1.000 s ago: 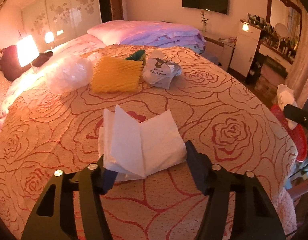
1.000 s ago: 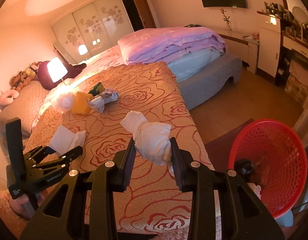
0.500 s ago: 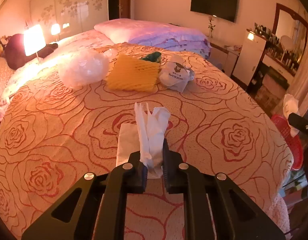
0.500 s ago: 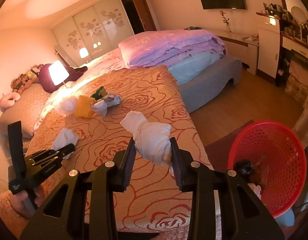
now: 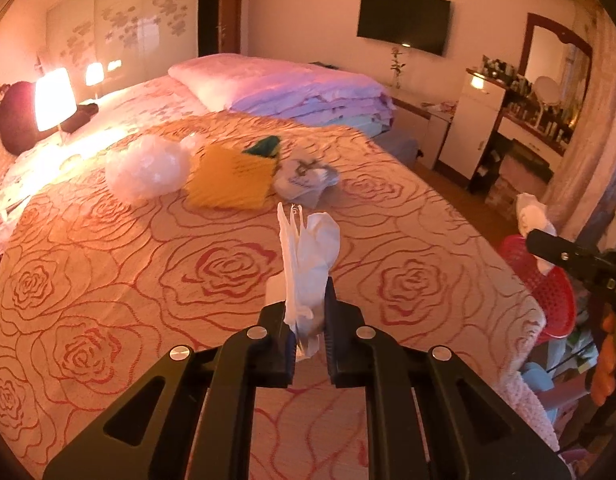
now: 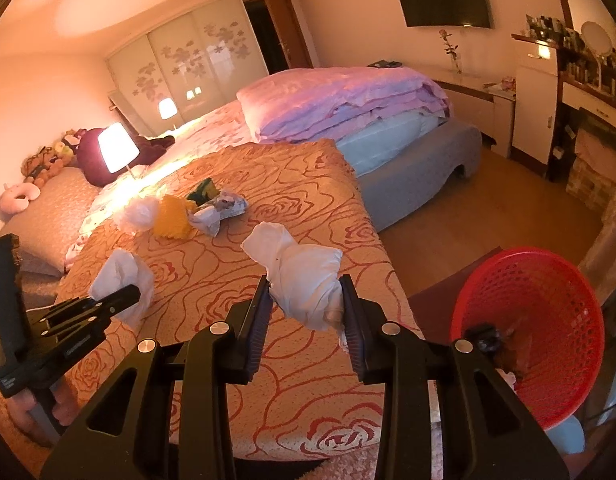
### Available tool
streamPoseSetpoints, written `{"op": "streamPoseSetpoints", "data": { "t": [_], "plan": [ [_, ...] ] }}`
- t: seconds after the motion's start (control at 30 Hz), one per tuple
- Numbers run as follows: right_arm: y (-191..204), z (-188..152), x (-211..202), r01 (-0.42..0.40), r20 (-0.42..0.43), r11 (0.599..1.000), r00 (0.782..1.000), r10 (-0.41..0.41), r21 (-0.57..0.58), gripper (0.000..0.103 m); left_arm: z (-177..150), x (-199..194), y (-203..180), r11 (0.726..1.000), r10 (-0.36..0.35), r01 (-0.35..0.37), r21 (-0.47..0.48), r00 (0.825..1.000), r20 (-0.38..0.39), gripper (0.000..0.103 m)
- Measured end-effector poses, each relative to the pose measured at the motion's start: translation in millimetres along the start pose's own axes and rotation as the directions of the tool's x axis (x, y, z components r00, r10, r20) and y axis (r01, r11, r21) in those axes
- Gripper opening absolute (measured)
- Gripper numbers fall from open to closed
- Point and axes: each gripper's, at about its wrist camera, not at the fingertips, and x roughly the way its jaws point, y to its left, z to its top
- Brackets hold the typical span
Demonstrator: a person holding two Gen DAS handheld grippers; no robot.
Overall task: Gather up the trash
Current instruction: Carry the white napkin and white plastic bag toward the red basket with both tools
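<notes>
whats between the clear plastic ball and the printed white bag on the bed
The yellow foam sleeve lies between the clear plastic ball and the printed white bag; the left wrist view shows it best.

Two white tissues are held, one in the left tongs [image 5: 308, 322] and one in the right tongs [image 6: 306, 312]: the folded tissue [image 5: 308, 256] and the crumpled tissue [image 6: 304, 284]. On the bed [image 5: 108, 264] lie four pieces: one clear plastic wad [image 5: 148, 174], one yellow foam net [image 5: 232, 178], one green wrapper [image 5: 264, 146], one printed white bag [image 5: 304, 178]. One red basket [image 6: 547, 320] stands on the floor.
</notes>
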Motion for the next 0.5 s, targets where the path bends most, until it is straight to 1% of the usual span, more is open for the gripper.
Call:
{"op": "streamPoseSetpoints", "data": {
  "t": [0.27,0.5],
  "plan": [
    [-3.4,7.2,-13.8,0.044,0.022,0.999,0.999,-0.044,0.002,0.034,3.4,-7.8,-18.9,0.998,-0.042,0.042,0.041,0.999,0.013,0.011],
    [-15.0,13.7,-30.2,0.09,0.043,0.996,0.995,-0.09,0.011,0.034,9.2,-9.0,-38.7,0.993,-0.085,0.083,0.087,0.996,0.021,0.011]
  ]
}}
